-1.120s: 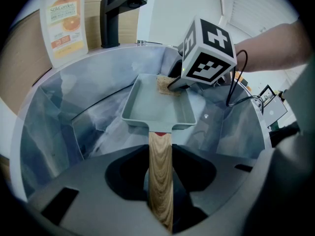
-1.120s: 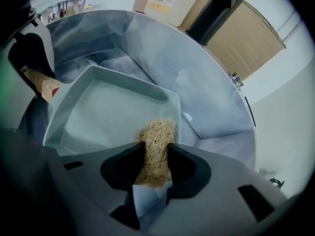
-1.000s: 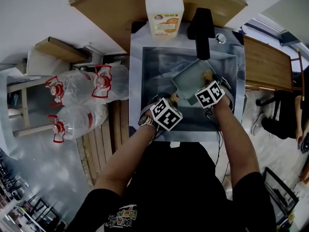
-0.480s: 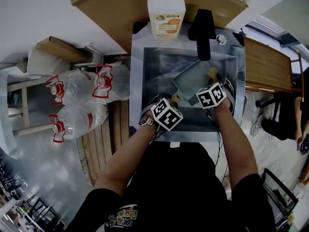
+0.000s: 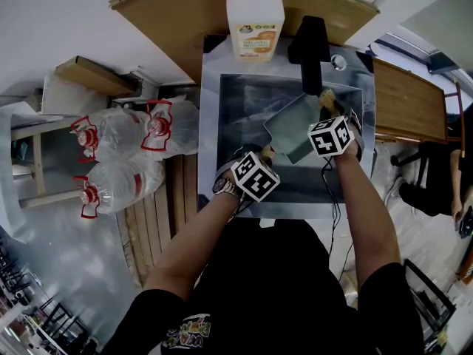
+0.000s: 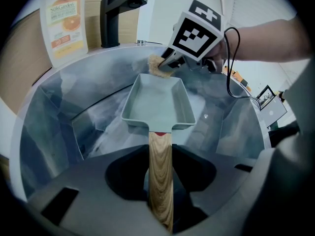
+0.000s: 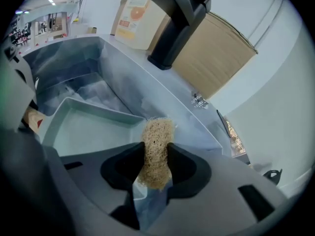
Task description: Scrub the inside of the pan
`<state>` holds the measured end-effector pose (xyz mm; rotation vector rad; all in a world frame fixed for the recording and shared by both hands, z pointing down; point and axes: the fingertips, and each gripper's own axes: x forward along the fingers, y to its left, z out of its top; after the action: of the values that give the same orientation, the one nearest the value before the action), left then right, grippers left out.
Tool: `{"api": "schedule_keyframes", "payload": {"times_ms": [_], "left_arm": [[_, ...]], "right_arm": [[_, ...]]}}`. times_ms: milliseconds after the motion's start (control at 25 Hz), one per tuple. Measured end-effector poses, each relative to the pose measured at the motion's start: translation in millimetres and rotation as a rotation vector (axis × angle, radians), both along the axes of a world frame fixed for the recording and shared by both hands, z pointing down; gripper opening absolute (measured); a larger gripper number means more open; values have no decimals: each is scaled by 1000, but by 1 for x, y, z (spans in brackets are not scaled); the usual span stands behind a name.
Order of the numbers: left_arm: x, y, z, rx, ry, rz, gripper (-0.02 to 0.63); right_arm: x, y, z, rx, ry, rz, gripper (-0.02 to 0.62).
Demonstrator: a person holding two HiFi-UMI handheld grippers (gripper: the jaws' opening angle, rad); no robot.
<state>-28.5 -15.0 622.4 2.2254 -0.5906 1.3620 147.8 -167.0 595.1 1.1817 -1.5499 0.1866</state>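
Claws first, head view: left gripper (image 5: pixel 264 156) works at the sink's front and right gripper (image 5: pixel 326 103) at the far end of the pale-green rectangular metal pan (image 5: pixel 294 128), which lies tilted inside the steel sink (image 5: pixel 211 117) below the black tap (image 5: pixel 309 46). Left gripper view: jaws clenched on the pan's light wooden handle (image 6: pixel 160 171). Right gripper view: jaws pinch a tan fibrous scrub pad (image 7: pixel 156 149) over the pan's far corner, contact unclear. Risks, as judged: hard strokes may twist the pan about its single handle grip, and the pad may slip from its narrow pinch or catch the tap.
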Motion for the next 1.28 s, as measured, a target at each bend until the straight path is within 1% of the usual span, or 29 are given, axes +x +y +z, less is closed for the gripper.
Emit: {"api": "schedule_keyframes", "payload": {"times_ms": [120, 360, 680, 920, 1040, 1120, 1280], "left_arm": [[0, 1, 0, -2, 0, 0, 152], [0, 0, 0, 2, 0, 2, 152], [-1, 0, 1, 2, 0, 2, 152], [0, 1, 1, 0, 1, 5, 152], [-1, 1, 1, 0, -1, 5, 152], [-2, 0, 1, 3, -4, 4, 152], [-1, 1, 2, -2, -3, 4, 152]], "right_arm": [[-1, -4, 8, -22, 14, -9, 147], [-13, -13, 18, -59, 3, -40, 146], [-46, -15, 21, -78, -31, -128, 146], [-63, -13, 20, -91, -4, -213, 146], [-74, -7, 19, -106, -3, -277, 146], [-85, 0, 20, -119, -14, -339, 146], [-115, 21, 20, -147, -54, -510, 146]]}}
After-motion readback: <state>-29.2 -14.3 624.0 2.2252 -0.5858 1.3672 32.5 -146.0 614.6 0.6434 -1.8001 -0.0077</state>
